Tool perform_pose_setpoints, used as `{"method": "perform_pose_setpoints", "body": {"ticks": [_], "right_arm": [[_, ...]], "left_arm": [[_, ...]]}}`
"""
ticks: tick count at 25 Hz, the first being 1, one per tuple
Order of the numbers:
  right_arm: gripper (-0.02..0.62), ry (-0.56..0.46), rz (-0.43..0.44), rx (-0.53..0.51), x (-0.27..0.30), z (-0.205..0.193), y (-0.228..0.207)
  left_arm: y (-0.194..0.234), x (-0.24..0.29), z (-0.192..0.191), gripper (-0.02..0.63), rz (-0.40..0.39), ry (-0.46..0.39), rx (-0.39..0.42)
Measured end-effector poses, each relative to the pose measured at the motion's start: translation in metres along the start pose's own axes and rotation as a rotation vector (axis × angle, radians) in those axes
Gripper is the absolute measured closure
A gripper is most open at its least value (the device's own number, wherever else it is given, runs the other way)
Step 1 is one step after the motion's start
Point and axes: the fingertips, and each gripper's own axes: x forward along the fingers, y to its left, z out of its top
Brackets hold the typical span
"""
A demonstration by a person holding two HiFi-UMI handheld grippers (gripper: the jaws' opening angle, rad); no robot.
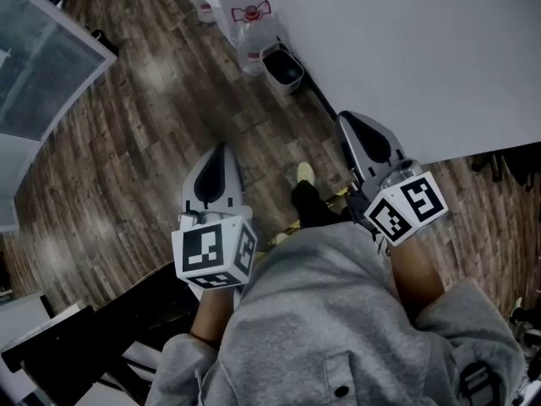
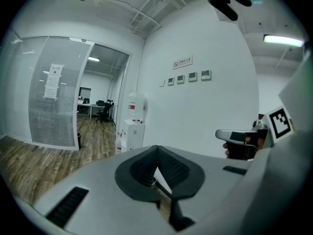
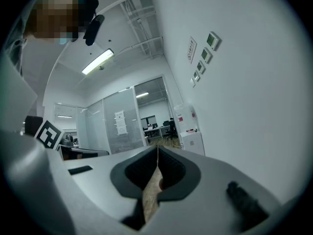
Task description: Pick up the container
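In the head view I hold both grippers at waist height over the wooden floor. My left gripper points forward with its jaws together and nothing between them. My right gripper is also shut and empty, near the foot of the white wall. A small grey bin stands on the floor by that wall, well ahead of both grippers. In the left gripper view the left gripper faces the wall, with the right gripper at its side. The right gripper in its own view faces down the room.
A large water bottle stands beside the bin, under a white water dispenser. A frosted glass partition is at the left. Dark furniture sits at my lower left. An office with desks lies beyond.
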Motion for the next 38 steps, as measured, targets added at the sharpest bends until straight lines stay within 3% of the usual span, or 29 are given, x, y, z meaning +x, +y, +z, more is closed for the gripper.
{"method": "perform_pose_setpoints", "body": {"ticks": [18,38], "right_arm": [[0.569,0.039,0.007,-0.010,0.100,0.032,-0.124],[0.569,0.026,0.098,0.010,0.153,0.054,-0.201]], "left_arm": [[-0.016,0.162,0.039,0.591,0.008,0.078,0.022],[-0.031,0.240,0.066,0.591,0.106,0.079,0.040]]}}
